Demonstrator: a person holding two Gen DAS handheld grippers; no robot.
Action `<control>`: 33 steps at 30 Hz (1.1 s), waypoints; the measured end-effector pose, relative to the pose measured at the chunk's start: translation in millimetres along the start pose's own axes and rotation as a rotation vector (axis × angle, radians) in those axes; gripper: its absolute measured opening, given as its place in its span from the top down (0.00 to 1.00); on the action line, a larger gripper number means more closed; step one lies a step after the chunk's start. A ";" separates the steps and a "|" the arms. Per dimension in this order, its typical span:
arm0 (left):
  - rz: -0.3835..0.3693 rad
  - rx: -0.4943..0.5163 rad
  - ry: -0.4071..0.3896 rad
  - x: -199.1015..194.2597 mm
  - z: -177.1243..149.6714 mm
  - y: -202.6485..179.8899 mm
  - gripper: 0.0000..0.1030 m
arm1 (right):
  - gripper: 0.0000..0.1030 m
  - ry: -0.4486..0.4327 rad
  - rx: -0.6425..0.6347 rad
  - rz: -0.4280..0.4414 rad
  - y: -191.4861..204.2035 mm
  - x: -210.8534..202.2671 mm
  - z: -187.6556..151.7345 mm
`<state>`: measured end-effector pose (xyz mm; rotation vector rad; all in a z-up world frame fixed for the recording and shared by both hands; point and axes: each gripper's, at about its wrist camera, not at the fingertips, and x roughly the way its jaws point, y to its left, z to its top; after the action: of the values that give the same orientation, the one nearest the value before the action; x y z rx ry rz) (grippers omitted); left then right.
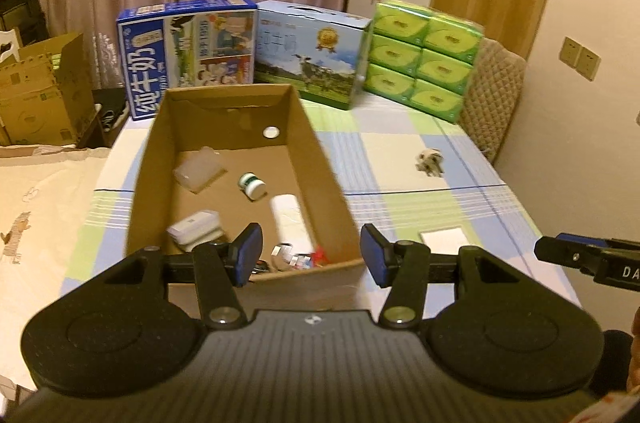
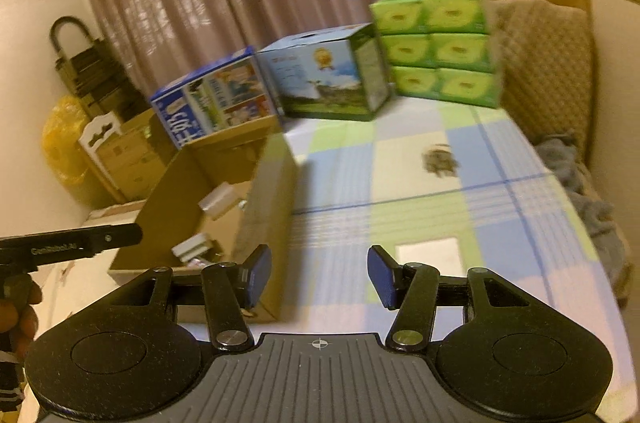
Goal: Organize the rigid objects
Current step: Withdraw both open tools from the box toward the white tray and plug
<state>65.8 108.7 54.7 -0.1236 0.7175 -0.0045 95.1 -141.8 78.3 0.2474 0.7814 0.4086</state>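
Observation:
An open cardboard box (image 1: 316, 159) stands on the checked tablecloth (image 1: 460, 199). Inside lie a translucent plastic container (image 1: 198, 169), a small white bottle with a green label (image 1: 252, 185), a long white item (image 1: 288, 215), a small white box (image 1: 194, 229) and small bright bits (image 1: 296, 259). My left gripper (image 1: 310, 247) hovers open over the box's near right corner, holding nothing. Right of the box (image 2: 264, 207), my right gripper (image 2: 320, 263) is open and empty above the cloth. A flat white card (image 2: 428, 251) lies just beyond its right finger. A small grey-white object (image 2: 440, 161) lies farther back.
Along the far table edge stand a blue milk carton case (image 1: 188, 55), a light-blue case with a cow picture (image 1: 312, 59) and stacked green tissue packs (image 1: 424, 63). A quilted chair back (image 1: 492, 95) is at the far right. Brown cartons (image 1: 40, 95) sit off the table's left.

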 end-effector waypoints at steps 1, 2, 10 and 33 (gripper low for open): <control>-0.007 0.004 0.000 -0.4 -1.6 -4.1 0.51 | 0.50 -0.003 0.007 -0.012 -5.0 -4.8 -2.5; -0.014 0.006 0.001 -0.3 -3.0 -8.0 0.51 | 0.50 -0.004 0.014 -0.024 -9.6 -8.7 -4.9; -0.073 0.019 0.025 9.7 -17.6 -36.1 0.46 | 0.49 -0.013 0.087 -0.104 -49.8 -32.2 -23.7; -0.117 0.099 0.052 51.3 -19.0 -69.3 0.37 | 0.17 0.044 0.051 -0.162 -71.5 7.0 -36.0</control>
<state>94.6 35.4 14.8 -0.0705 0.7596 -0.1555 92.4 -200.3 23.2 0.2214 0.8496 0.2425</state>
